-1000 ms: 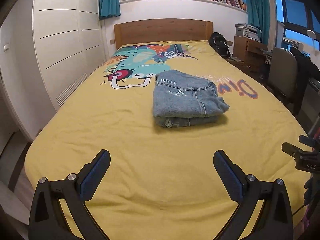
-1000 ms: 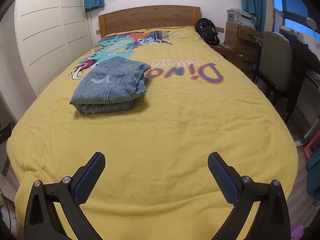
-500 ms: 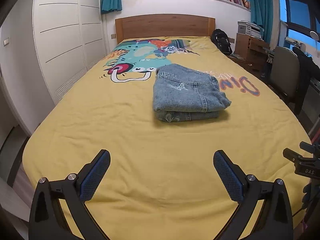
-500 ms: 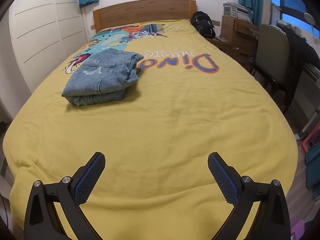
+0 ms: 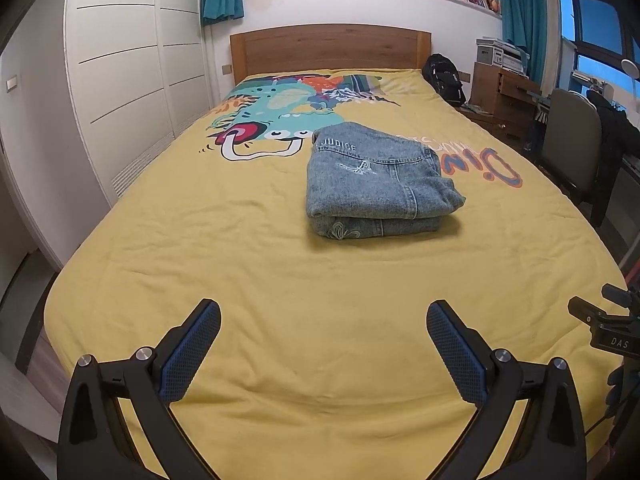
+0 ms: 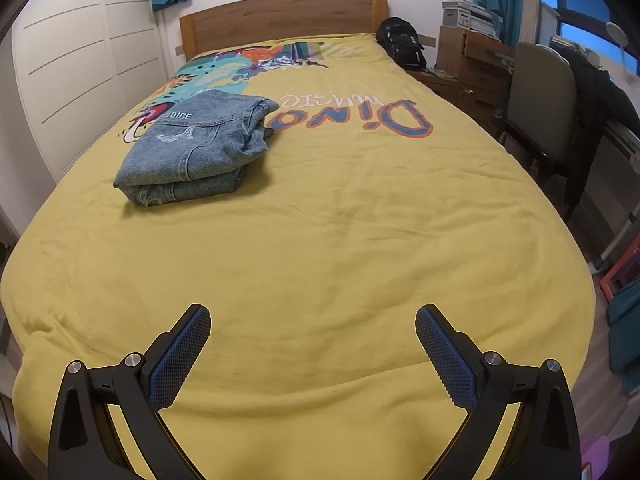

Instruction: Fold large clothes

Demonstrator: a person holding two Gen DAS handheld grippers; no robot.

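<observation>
denim garment (image 5: 376, 184) folded on bed (image 5: 240, 248) | jaws spread (both grippers)

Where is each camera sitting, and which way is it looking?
Left wrist: rides the open left gripper at the bed's foot, facing the headboard; the right gripper's body peeks in at right.
Right wrist: rides the open right gripper, further right, looking up the bed; only its own fingers show.
Both share: the folded denim garment on the yellow cover.

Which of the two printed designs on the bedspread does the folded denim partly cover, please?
The dinosaur picture toward the headboard; the folded denim overlaps it, while the "Dino" lettering lies uncovered beside it.
</observation>
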